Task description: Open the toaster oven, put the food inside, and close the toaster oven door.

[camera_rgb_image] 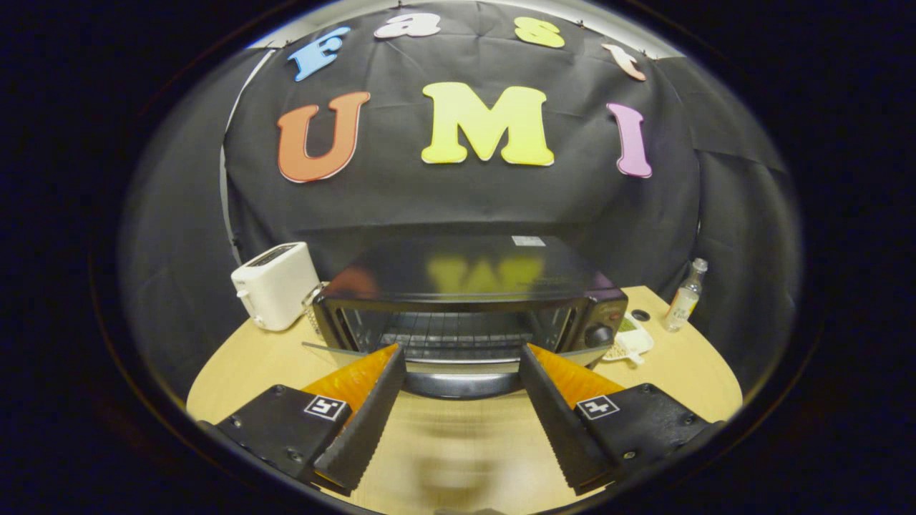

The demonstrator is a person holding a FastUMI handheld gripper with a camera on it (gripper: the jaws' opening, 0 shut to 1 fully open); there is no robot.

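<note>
The gripper [461, 357] hovers with fingers spread wide and empty before the toaster oven [465, 300] on the wooden table [680, 372], its door [458, 375] already lowered. Food on the dish [630, 342] beside the oven awaits loading; closing remains.

Gripper [461, 357] fingers spread — toaster oven [465, 300] open ahead.

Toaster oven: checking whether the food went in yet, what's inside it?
The toaster oven shows a bare wire rack; the interior's sides are hidden. The hand-held gripper hangs open.
</note>
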